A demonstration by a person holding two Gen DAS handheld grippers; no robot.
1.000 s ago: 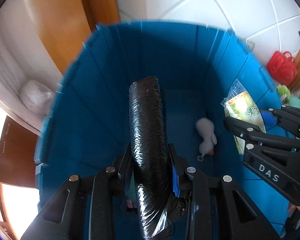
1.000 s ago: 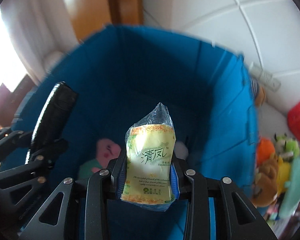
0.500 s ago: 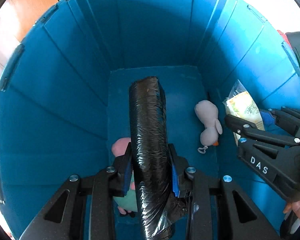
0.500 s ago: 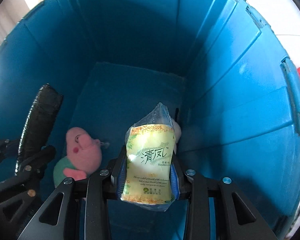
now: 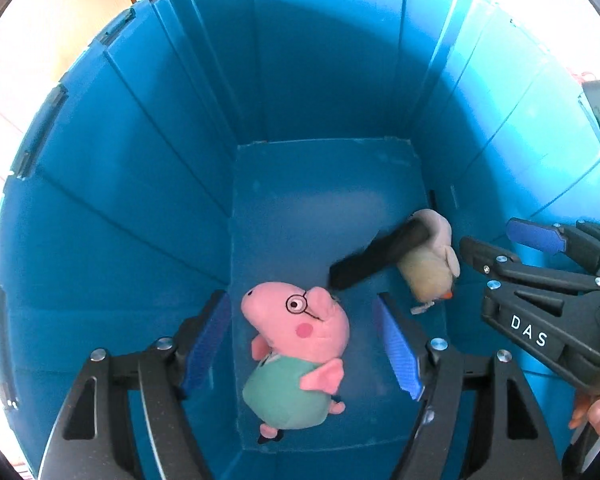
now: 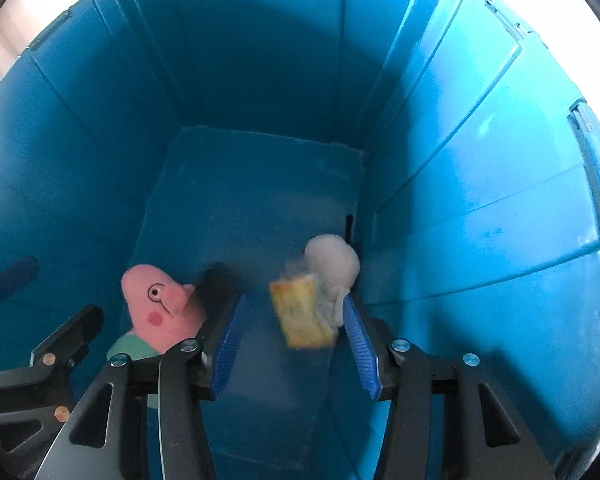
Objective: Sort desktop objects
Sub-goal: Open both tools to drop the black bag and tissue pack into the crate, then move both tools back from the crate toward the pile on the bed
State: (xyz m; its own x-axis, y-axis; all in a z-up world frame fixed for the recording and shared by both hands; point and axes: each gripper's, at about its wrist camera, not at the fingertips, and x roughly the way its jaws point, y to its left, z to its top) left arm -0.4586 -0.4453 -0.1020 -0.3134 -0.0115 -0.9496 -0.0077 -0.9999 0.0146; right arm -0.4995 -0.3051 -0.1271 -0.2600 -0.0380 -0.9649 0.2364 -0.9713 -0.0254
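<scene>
Black left claw (image 5: 302, 344) and right claw (image 6: 292, 344), blue ribbed pads, silver screws, white "DAS" lettering.

A blurred black roll (image 5: 378, 255) lay tilted against a white plush (image 5: 430, 264) at 3 o'clock in the blue bin (image 5: 320, 80); a blurred yellow tissue pack (image 6: 300, 312) fell beside it.

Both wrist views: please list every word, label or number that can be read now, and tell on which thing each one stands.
"DAS": white letters on the black body of the right gripper, seen in the left wrist view.
Tissue pack: its yellow printed face is motion-blurred as it falls in the blue bin; unreadable.
Pig plush, white plush, black roll: no text visible.
</scene>
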